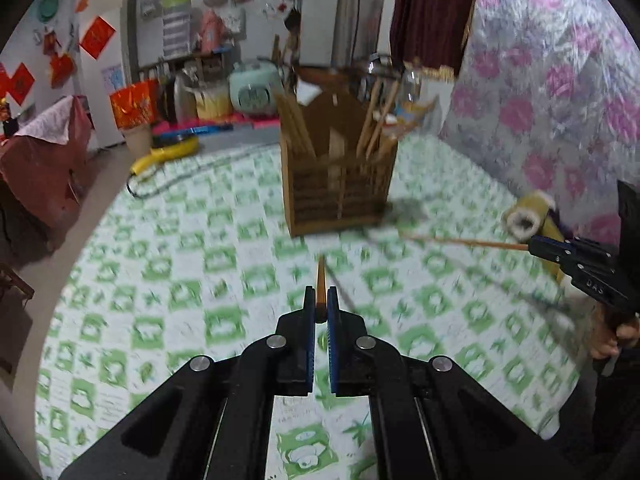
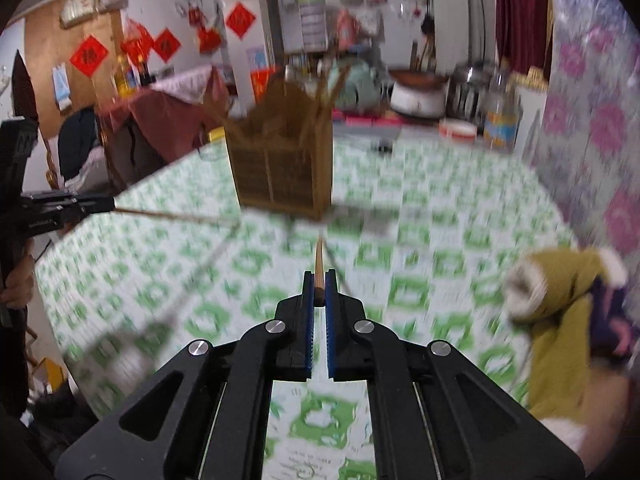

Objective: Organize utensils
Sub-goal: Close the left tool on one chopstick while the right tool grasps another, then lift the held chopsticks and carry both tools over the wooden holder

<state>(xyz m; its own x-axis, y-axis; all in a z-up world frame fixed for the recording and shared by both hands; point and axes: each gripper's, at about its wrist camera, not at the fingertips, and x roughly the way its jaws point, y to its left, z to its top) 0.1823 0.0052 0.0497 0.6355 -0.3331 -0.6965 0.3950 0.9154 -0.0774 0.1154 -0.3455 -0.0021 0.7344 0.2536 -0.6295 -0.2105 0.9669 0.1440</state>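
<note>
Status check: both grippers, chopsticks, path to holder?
Left gripper shut on chopstick. Right gripper shut on second chopstick. Wooden holder ahead, part filled. Path clear.

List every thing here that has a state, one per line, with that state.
left gripper: shut on a chopstick
left chopstick: clamped, sticking out forward, off the table
right gripper: shut on a chopstick
right chopstick: clamped, sticking out forward, off the table
wooden holder: upright on the tablecloth, chopsticks already standing in it
</note>
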